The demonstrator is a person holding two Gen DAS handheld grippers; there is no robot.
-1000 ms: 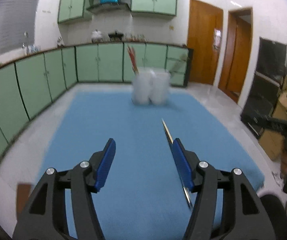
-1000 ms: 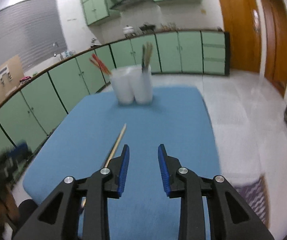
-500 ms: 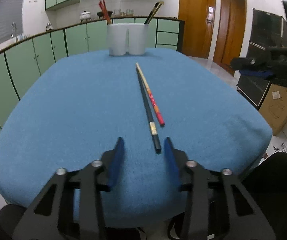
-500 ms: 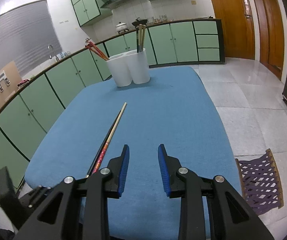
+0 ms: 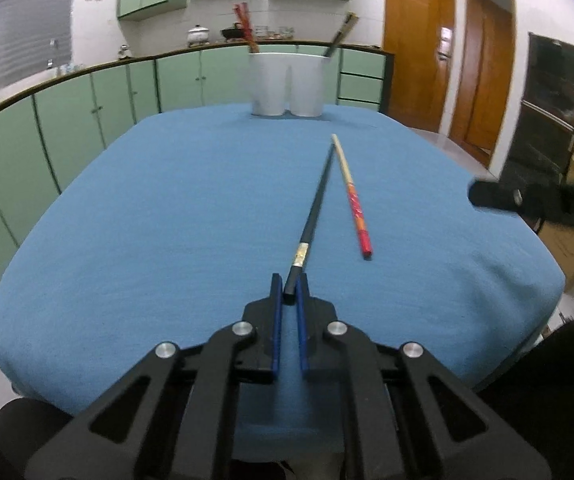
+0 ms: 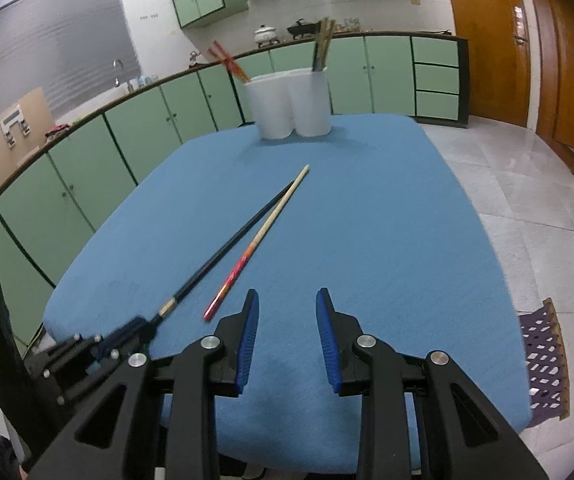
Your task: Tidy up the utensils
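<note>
A black chopstick (image 5: 314, 212) and a red-and-cream chopstick (image 5: 352, 197) lie on the blue tablecloth (image 5: 167, 220), their far tips touching. My left gripper (image 5: 289, 290) is shut on the near end of the black chopstick, low at the table's front. In the right wrist view the black chopstick (image 6: 231, 242) and the red chopstick (image 6: 259, 238) lie left of my right gripper (image 6: 287, 312), which is open and empty. The left gripper (image 6: 131, 330) shows there at the lower left. Two joined white holders (image 5: 287, 84) with chopsticks stand at the far edge.
Green cabinets (image 5: 67, 120) run along the left and back. Wooden doors (image 5: 419, 52) and a black appliance (image 5: 547, 108) are on the right. A purple mesh basket (image 6: 543, 364) sits on the tiled floor to the right.
My left gripper has come down to the table's front and closed on the near end of the black chopstick. My right gripper has stayed open and barely moved.
</note>
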